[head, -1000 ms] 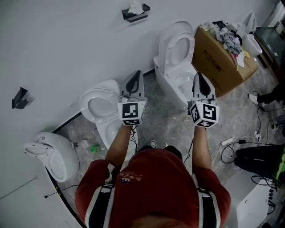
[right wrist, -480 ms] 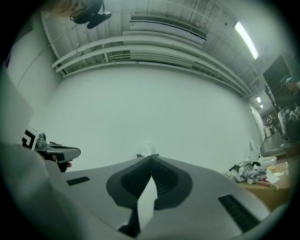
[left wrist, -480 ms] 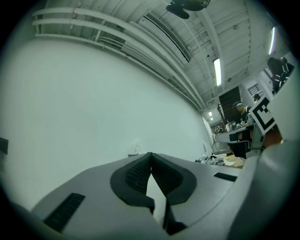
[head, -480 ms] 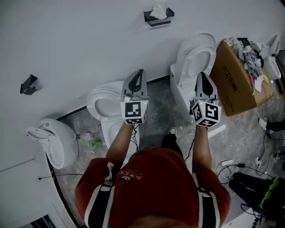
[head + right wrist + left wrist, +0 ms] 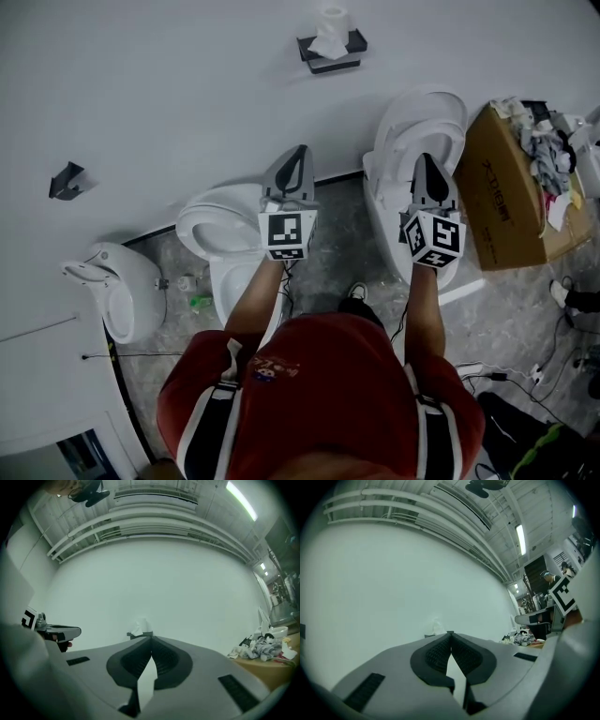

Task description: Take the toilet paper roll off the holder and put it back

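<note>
A white toilet paper roll [image 5: 330, 28] stands on a dark wall-mounted holder [image 5: 330, 53] high on the white wall, with a loose sheet hanging down. It shows small above the jaw tips as the roll [image 5: 140, 626] in the right gripper view and the roll [image 5: 436, 625] in the left gripper view. My left gripper [image 5: 296, 156] and right gripper [image 5: 424, 163] are both held out level toward the wall, well short of the holder. Both are shut with their tips touching and nothing between them.
Two white toilets [image 5: 220, 230] [image 5: 422, 122] stand against the wall below the grippers, a third fixture [image 5: 117, 286] at the left. A cardboard box [image 5: 506, 202] of rags sits at the right. A small dark bracket [image 5: 67, 178] is on the wall. Cables lie on the floor [image 5: 497, 375].
The person has stepped along the wall with both grippers. The holder and roll now sit nearer the middle of the head view, between and above the two grippers. Both stay shut.
</note>
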`<state>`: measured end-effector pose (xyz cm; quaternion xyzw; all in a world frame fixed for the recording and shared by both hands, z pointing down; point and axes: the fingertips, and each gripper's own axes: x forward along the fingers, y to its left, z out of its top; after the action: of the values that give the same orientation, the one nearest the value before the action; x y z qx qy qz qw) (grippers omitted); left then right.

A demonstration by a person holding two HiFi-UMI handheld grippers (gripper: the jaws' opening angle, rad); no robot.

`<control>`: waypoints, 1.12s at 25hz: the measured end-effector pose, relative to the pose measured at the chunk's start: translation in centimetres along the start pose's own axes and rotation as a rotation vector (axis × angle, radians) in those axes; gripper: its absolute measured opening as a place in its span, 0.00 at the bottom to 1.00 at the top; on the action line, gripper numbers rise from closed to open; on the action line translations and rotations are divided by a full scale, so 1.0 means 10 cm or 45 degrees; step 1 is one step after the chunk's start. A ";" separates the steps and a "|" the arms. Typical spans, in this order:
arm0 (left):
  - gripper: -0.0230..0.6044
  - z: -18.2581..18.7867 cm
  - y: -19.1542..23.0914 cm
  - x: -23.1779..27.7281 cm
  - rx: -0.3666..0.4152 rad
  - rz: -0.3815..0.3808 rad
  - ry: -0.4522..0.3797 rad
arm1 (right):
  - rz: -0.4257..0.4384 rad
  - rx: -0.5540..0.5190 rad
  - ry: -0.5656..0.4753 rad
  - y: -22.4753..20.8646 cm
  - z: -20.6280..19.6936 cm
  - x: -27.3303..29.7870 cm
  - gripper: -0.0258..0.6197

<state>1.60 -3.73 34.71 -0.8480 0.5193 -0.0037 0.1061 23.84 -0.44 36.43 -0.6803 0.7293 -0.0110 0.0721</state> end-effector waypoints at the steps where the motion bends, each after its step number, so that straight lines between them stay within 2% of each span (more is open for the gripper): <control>1: 0.07 -0.01 -0.04 0.08 0.003 0.008 0.005 | 0.004 0.006 0.005 -0.09 -0.02 0.07 0.06; 7: 0.07 -0.04 -0.08 0.51 0.054 0.061 0.028 | 0.024 0.045 -0.013 -0.49 -0.03 0.51 0.06; 13: 0.07 -0.07 0.02 0.88 0.025 0.154 0.036 | 0.107 0.044 -0.022 -0.66 0.00 0.99 0.06; 18: 0.07 -0.11 0.17 1.11 0.016 0.192 0.038 | 0.166 0.046 -0.033 -0.61 0.00 1.37 0.06; 21: 0.07 -0.14 0.33 1.26 0.005 0.203 0.006 | 0.196 0.026 -0.022 -0.49 -0.04 1.63 0.06; 28: 0.07 -0.34 0.89 1.74 -0.039 0.218 -0.007 | 0.196 -0.014 -0.021 -0.26 -0.09 2.30 0.06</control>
<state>1.36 -23.57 34.55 -0.8021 0.5894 0.0159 0.0945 24.84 -23.56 35.51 -0.6226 0.7789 0.0042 0.0752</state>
